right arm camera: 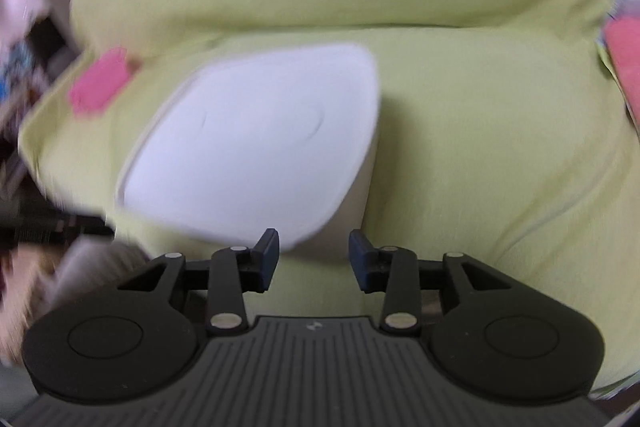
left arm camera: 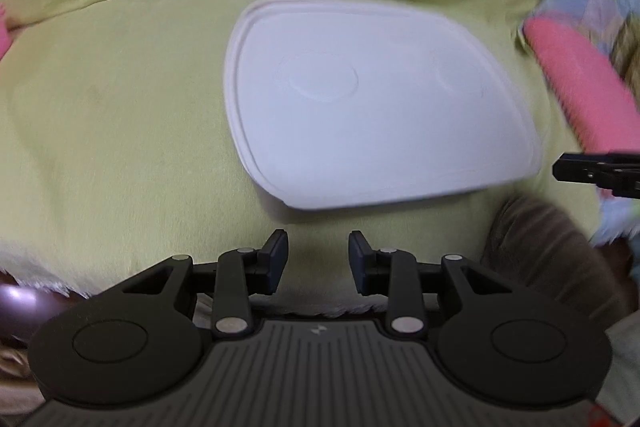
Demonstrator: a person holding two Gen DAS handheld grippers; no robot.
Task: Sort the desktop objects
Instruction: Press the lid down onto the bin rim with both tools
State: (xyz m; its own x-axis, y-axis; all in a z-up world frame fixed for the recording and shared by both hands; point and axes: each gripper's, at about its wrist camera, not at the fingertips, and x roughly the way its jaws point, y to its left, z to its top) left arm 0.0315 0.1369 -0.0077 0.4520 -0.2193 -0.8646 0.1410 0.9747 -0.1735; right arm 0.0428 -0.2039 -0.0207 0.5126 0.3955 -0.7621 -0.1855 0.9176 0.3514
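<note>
Plain white lidded box (left arm camera: 372, 103) on lime-green cloth (left arm camera: 120, 131).

A yellow-green cloth (left arm camera: 120, 115) covers the seat-like surface. A closed white lidded box (left arm camera: 372, 103) rests directly on it, with a pink strip (right arm camera: 100, 85) near its edge.

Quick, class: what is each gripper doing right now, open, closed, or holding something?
Left gripper: open, holding nothing.
Right gripper: open, holding nothing.
</note>
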